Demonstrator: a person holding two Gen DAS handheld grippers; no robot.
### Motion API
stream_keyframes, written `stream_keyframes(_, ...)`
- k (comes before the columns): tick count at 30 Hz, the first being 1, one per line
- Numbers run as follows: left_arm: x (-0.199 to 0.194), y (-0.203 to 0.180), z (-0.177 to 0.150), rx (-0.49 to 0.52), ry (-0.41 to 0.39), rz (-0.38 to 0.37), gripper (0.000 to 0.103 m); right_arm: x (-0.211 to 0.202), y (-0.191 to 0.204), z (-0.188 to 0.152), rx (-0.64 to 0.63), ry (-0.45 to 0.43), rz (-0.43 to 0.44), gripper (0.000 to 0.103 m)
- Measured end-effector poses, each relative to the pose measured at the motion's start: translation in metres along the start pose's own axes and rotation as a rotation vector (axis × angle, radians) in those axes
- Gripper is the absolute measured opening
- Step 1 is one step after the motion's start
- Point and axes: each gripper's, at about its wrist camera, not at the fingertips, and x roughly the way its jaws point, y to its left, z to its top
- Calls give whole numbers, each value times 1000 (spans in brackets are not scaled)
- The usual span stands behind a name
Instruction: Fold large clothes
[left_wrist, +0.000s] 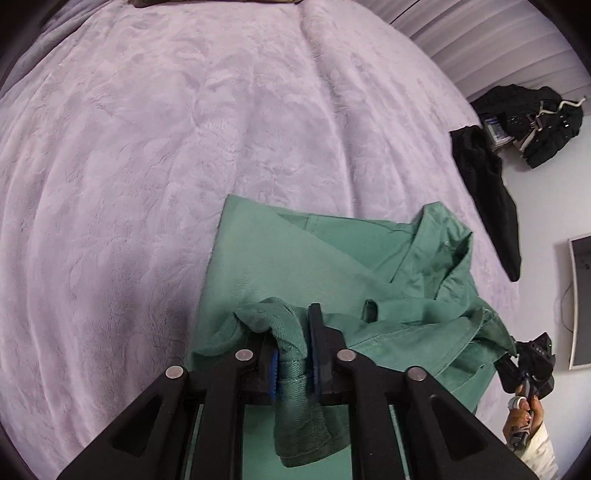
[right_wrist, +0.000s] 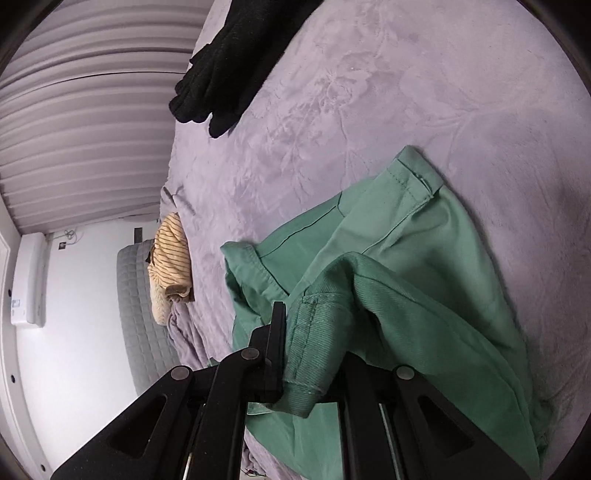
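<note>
In the left wrist view our left tool (left_wrist: 295, 354) pinches a bunched edge of the green twill garment (left_wrist: 295, 258), which lies ahead on the lilac plush bed (left_wrist: 147, 147); in the right wrist view our right tool (right_wrist: 306, 354) clamps a stitched hem; the garment's bulk (right_wrist: 406, 258) lies ahead and rightward.

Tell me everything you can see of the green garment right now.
The green garment is a sage-green woven piece, twill-like, with stitched seams and a band with a belt loop, so likely trousers. It lies partly folded and rumpled on the lilac blanket. The left gripper pinches a bunched edge between its jaws; the right gripper clamps a stitched hem, lifting both ends slightly. Nothing else touches it.
</note>
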Motion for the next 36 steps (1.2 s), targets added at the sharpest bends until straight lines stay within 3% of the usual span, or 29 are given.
stream_keyframes(1,5,-1,3,10,20,57,31,2,-1,2,6,0,-10,11)
stream_keyframes(2,6,-3,5,17,23,74,31,4,-2,4,10,-2,-31,12)
stream_keyframes(4,4,-6,6,34,4,88,31,4,1,4,-6,-12,-55,26)
stream_keyframes(6,-2,-12,6,66,-23,116,35,-3,7,4,-30,-39,-46,74)
stream_keyframes(8,-14,-18,6,102,-84,185,95,-15,17,4,-75,-76,-47,76)
stream_keyframes(11,-31,-26,6,166,-168,222,98,-30,30,3,-172,-111,-165,76)
stream_keyframes(15,-24,-34,8,203,-154,232,98,-22,40,3,-326,-96,-372,76)
stream_keyframes(19,-1,-43,7,185,-129,203,98,9,35,5,-401,-35,-507,66)
stream_keyframes(21,7,-48,7,186,-130,195,98,18,32,3,-429,-24,-558,7)
stream_keyframes(24,23,-52,7,229,-151,277,98,6,44,-7,-500,-101,-549,5)
stream_keyframes(27,51,-38,9,227,-128,375,98,-2,46,-7,-560,-128,-607,5)
stream_keyframes(32,75,-6,6,139,-124,323,100,14,0,14,-502,-87,-633,5)
stream_keyframes(36,69,-10,6,159,-124,357,100,8,-12,14,-464,-106,-581,5)
